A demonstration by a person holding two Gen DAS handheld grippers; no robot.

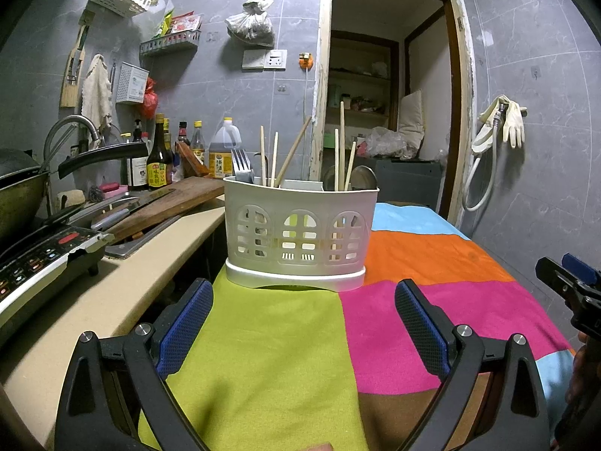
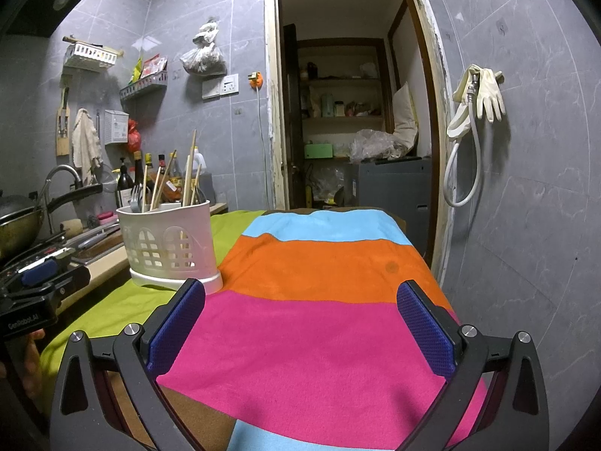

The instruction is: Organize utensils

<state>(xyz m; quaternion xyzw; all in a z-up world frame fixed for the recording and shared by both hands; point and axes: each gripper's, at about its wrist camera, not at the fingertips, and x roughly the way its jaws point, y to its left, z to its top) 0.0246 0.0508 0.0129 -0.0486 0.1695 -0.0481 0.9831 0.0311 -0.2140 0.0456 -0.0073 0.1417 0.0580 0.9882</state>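
A white plastic utensil caddy [image 1: 300, 233] stands on the striped cloth, straight ahead of my left gripper [image 1: 304, 319]. It holds several wooden chopsticks [image 1: 342, 143], a fork [image 1: 241, 167] at the left and a metal spoon [image 1: 364, 178] at the right. My left gripper is open and empty, a short way in front of the caddy. My right gripper [image 2: 300, 323] is open and empty over the pink stripe; the caddy [image 2: 171, 240] is to its left. The right gripper also shows at the left wrist view's right edge [image 1: 571, 282].
The cloth [image 2: 319, 263] has green, pink, orange and blue stripes. To the left is a beige counter [image 1: 112, 293] with a cooktop [image 1: 41, 259], a cutting board with a knife [image 1: 150, 203], a wok [image 1: 18, 188] and bottles [image 1: 159, 165]. An open doorway [image 2: 349, 112] lies behind.
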